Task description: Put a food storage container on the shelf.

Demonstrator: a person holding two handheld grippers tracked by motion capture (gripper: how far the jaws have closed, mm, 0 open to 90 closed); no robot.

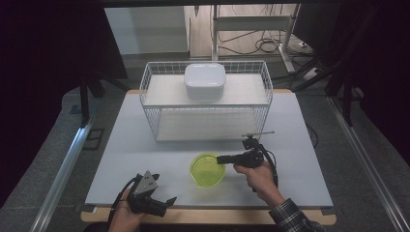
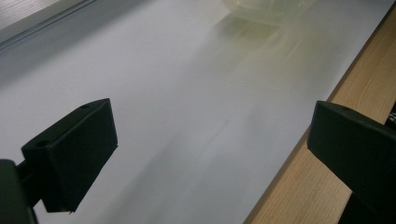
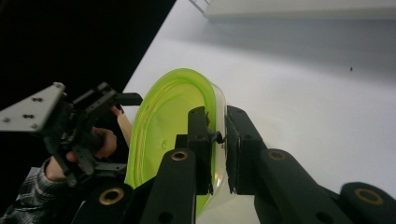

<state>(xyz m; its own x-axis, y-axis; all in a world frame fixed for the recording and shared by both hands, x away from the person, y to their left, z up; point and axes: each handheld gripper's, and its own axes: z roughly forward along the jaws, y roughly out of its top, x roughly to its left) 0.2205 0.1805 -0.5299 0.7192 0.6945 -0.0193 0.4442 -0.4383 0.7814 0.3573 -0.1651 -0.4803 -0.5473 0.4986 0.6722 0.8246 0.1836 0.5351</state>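
Note:
A translucent lime-green bowl (image 1: 207,170) stands on the white table mat, toward the front centre. My right gripper (image 1: 220,159) reaches in from the right and is shut on the bowl's right rim (image 3: 168,121), one jaw inside and one outside (image 3: 215,126). The bowl's base looks to be resting on the mat. My left gripper (image 1: 169,199) sits low at the front left edge of the table, its jaws wide apart (image 2: 210,140) with nothing between them. A pale edge of the bowl (image 2: 266,9) lies ahead of it, apart from it.
A white wire rack (image 1: 205,104) stands at the back of the mat with a white lidded container (image 1: 204,79) on its top shelf. The wooden table edge (image 2: 303,186) runs just beside the left gripper. Bare mat (image 1: 135,145) lies left of the bowl.

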